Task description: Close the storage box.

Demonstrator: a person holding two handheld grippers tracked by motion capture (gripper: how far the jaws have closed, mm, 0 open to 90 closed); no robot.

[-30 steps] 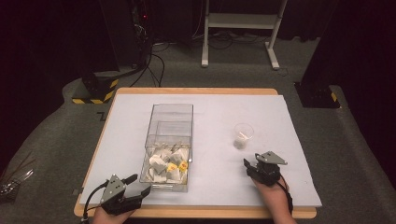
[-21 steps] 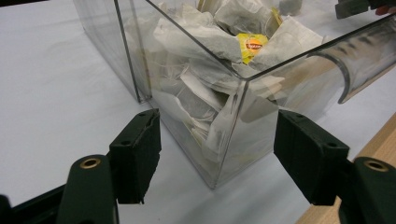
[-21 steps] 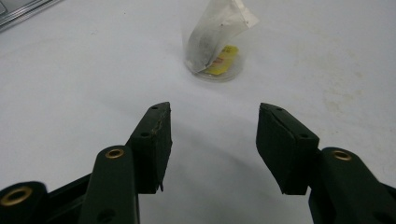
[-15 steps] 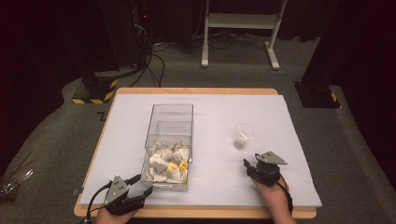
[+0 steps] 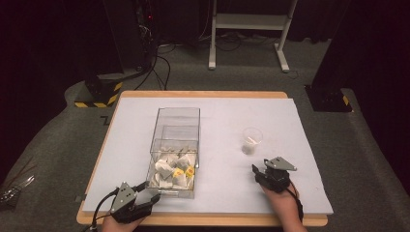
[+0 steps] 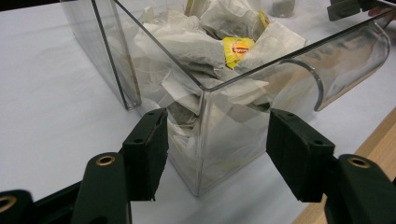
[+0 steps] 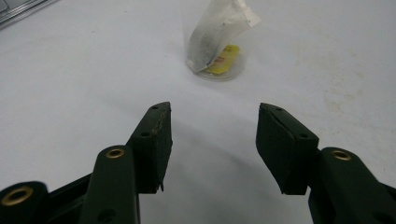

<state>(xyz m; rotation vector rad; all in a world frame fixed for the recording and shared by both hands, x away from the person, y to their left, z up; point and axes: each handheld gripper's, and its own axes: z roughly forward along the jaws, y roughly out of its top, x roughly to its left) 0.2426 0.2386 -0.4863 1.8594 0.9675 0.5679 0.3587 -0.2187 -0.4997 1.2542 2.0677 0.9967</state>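
- Left tongs [image 6: 212, 140] straddle the near corner of the clear box [image 5: 176, 145] of teabags [image 6: 201, 42] by the tabletop's [image 5: 241, 203] near edge, jaws just closing in, pads not yet touching.
- Right tongs [image 7: 212, 130] released, empty, facing the cup [image 7: 217, 46] toward the tabletop's right edge.

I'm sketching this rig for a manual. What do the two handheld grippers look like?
Both the left gripper and the right gripper are black, each topped by a grey three-cornered plate. The jaws are blocky, with brass-coloured rivets at the pivots. A black cable trails from each.
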